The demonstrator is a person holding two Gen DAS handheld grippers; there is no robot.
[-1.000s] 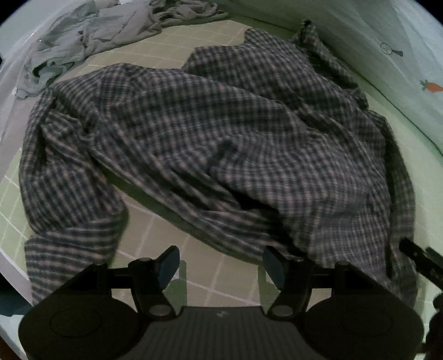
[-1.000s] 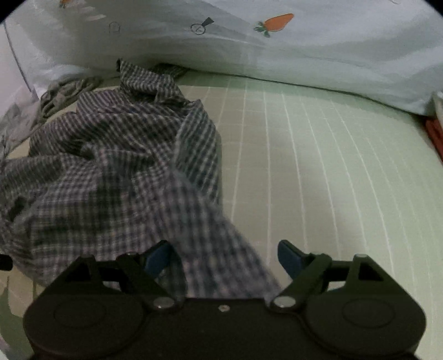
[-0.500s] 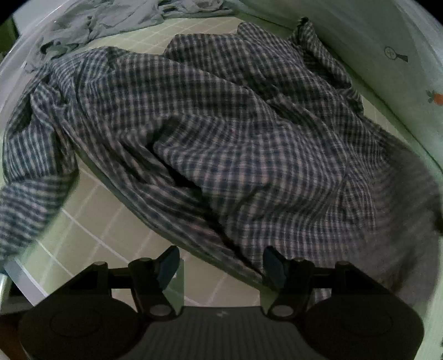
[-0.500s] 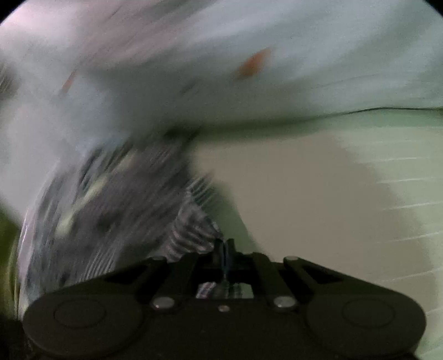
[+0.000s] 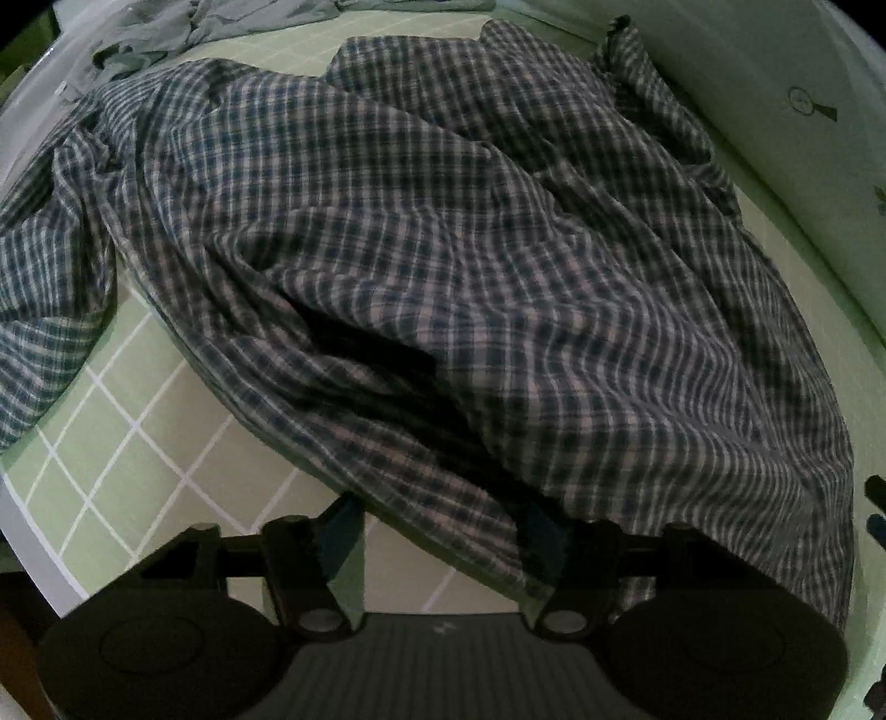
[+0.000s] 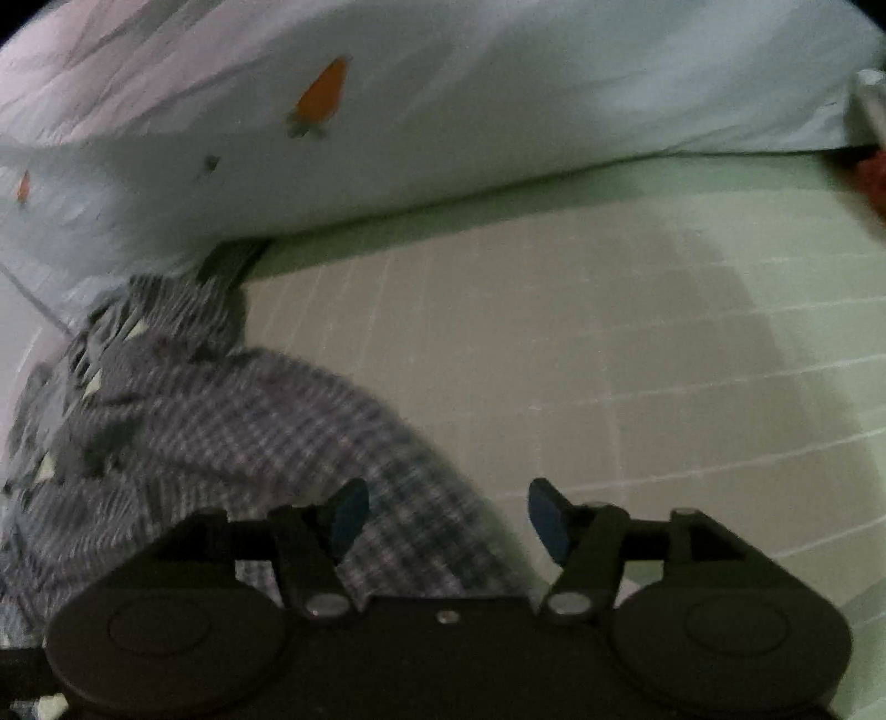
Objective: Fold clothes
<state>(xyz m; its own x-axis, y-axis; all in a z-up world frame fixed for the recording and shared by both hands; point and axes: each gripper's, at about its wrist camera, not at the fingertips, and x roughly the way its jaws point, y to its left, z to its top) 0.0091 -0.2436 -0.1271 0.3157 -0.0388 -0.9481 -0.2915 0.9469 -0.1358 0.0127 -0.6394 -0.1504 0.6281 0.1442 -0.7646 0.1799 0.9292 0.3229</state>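
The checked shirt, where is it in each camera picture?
Left wrist: the checked shirt fills the middle, its hem between the gripper's fingers.
Right wrist: the checked shirt lies at lower left.
Shared landmark: the pale carrot-print bedding behind it.

In the left wrist view the checked shirt (image 5: 421, 232) lies spread on the bed sheet (image 5: 127, 421), filling the middle of the frame. Another garment (image 5: 221, 22) lies behind it at the upper left. A printed quilt (image 5: 792, 111) runs along the sheet's right edge.
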